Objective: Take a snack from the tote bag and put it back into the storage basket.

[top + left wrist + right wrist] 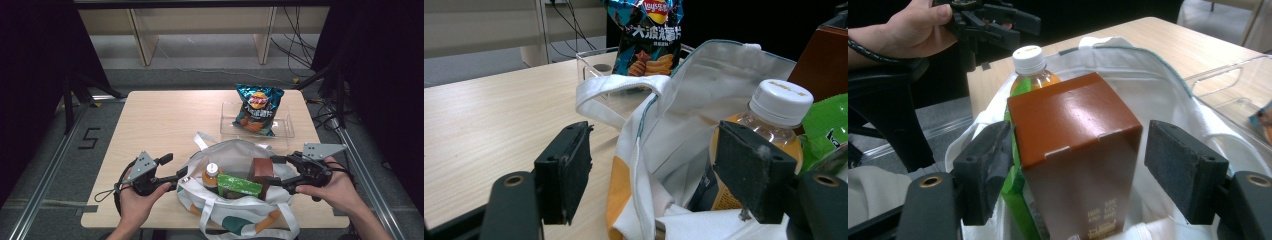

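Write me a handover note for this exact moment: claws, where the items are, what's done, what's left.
Left claw: open, jaws astride the rim of the tote bag at its left edge, pads not pressing.
Right claw: open around the brown carton; the left pad sits close to it, the right pad stands clear. The carton stands upright in the bag.
Also in the bag: orange drink bottle and green packet.
Chip bag lies in the clear tray behind the bag.
Done: three items in the bag.
Left: probably the chip bag, if packing is the aim; direction not certain from this.
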Motion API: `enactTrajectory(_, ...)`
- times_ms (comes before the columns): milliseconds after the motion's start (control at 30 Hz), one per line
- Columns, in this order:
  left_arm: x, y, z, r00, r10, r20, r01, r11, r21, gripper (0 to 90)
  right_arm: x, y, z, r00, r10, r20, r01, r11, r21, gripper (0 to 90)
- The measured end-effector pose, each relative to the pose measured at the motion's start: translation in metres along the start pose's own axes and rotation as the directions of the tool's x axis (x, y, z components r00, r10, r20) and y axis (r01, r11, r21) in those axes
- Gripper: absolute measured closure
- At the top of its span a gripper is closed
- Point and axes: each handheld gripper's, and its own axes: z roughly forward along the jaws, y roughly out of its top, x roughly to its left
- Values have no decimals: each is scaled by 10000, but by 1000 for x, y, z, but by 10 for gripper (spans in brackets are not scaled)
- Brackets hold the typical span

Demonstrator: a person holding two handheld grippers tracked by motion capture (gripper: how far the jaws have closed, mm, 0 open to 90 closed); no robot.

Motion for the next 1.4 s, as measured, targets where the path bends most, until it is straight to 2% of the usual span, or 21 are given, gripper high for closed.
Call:
enactTrajectory(33,0,0,0,10000,-1,3,1,10000,-18,301,-3,1,1,9993,-336,-144,338,9993,144,281)
enactTrajectory(133,2,0,-2,10000,-46,17,46,10000,-86,300,-3,0,8,9996,-92,-271,96,9998,154,279)
enactTrajectory(200,2,0,-3,9999,-80,-68,79,9999,-91,300,-5,1,11,9989,-329,-345,340,9990,297,280)
enactTrajectory(233,2,0,-3,10000,-40,-62,39,9999,-107,300,-3,1,12,9993,-107,-350,117,9996,268,286)
enactTrajectory(267,2,0,-3,10000,-37,-53,37,9999,-105,300,-5,1,14,9989,-342,-334,352,9989,294,296)
enactTrajectory(333,2,0,-2,9999,-147,-44,146,9999,-75,300,-4,2,15,9994,-145,-305,159,9988,461,301)
enactTrajectory(367,2,0,-2,9999,-95,-43,95,9999,-60,300,-6,3,15,9983,-480,-326,495,9977,457,302)
enactTrajectory(400,2,0,-1,10000,-11,0,11,10000,-78,300,-6,3,16,9981,-508,-358,523,9978,397,302)
enactTrajectory(433,2,0,-1,10000,-29,39,29,9999,-121,300,-5,3,17,9987,-253,-440,277,9981,555,302)
enactTrajectory(600,2,-1,-1,10000,-34,22,34,10000,-68,299,-6,-1,24,9976,-433,-549,462,9975,528,301)
enactTrajectory(667,2,-1,-1,10000,-46,-14,46,10000,-29,299,-4,-3,27,9979,-137,-626,174,9982,582,305)
enactTrajectory(733,2,-1,-1,10000,-57,-12,57,10000,-40,299,-6,-4,27,9967,-434,-683,468,9977,490,320)
enactTrajectory(800,2,-1,-1,10000,-46,16,46,10000,-22,299,-5,-5,26,9978,-331,-567,362,9979,535,345)
enactTrajectory(900,1,-1,0,10000,-62,13,62,10000,-6,299,-5,-5,25,9978,-526,-411,541,9978,377,367)
enactTrajectory(933,2,-1,0,10000,-17,81,17,10000,-79,299,-6,-5,25,9967,-781,-223,787,9965,266,372)
enactTrajectory(1100,2,-2,0,10000,-72,58,72,10000,-26,299,-4,-5,23,9961,-852,-231,858,9959,278,383)
enactTrajectory(1133,2,-1,1,10000,-16,79,16,10000,-24,299,-4,-4,23,9942,-1049,-219,1056,9939,310,384)
enactTrajectory(1167,2,-1,1,10000,-22,79,22,10000,-20,299,-2,-5,24,9960,-868,-228,873,9960,206,386)
enactTrajectory(1300,1,-1,1,10000,-31,31,31,10000,29,299,-3,-3,21,9954,-895,-350,906,9954,314,388)
enactTrajectory(1367,1,-1,1,10000,-52,36,52,10000,35,299,-1,-3,21,9976,-656,-235,658,9978,72,389)
enactTrajectory(1400,1,-2,1,10000,-52,33,52,10000,42,299,-2,-2,18,9969,-742,-269,749,9969,246,389)
